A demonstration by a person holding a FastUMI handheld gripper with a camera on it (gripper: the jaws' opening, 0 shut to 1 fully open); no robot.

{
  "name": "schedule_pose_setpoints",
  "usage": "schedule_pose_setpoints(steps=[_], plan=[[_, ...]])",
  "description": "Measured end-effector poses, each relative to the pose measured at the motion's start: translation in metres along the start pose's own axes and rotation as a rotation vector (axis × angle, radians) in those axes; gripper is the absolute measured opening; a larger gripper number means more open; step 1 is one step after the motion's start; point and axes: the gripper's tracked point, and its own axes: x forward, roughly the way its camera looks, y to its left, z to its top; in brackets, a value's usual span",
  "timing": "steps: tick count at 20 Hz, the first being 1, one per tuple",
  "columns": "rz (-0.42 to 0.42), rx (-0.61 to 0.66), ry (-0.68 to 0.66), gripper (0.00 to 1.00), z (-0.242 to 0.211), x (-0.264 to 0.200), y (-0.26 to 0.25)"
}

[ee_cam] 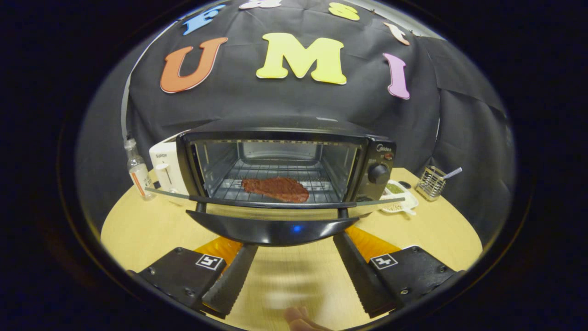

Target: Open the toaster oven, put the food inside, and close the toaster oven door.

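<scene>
Here the oven [285,170] stands on the round wooden table [138,230] with its door [273,225] dropped open toward the gripper [294,276]. The door's dark handle bar is the nearest part of the oven, lying just ahead of the fingertips and spanning the gap between them. The gripper's jaws are spread wide, one finger toward each end of that handle, and nothing sits between them but bare tabletop. Neither finger touches the door.

Inside the oven, the food [275,189], a flat reddish-brown slab like a steak, lies on the wire rack [271,177], toward the front of the chamber. A round knob [378,174] sits on the oven's right-hand panel.

Left of the oven stands a white appliance [166,170], touching or just beside its wall, and farther left a small clear bottle [137,170]. Right of the oven is a white dish [398,196] with greenish and pale contents, and beyond it a wire holder [431,183] with a utensil in it. Fingertips of a hand [301,319] show below the gripper.
</scene>
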Motion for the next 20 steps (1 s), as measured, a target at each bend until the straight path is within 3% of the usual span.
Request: schedule_pose_setpoints(steps=[4, 7, 15, 20], plan=[[0.000, -0.004, -0.047, 1.00, 0.033, -0.003, 0.001], [0.017, 0.016, -0.096, 1.00, 0.056, -0.031, -0.004], [0.043, 0.027, -0.265, 1.00, 0.116, -0.166, -0.030], [-0.056, -0.012, -0.386, 1.00, 0.142, -0.269, -0.062]])
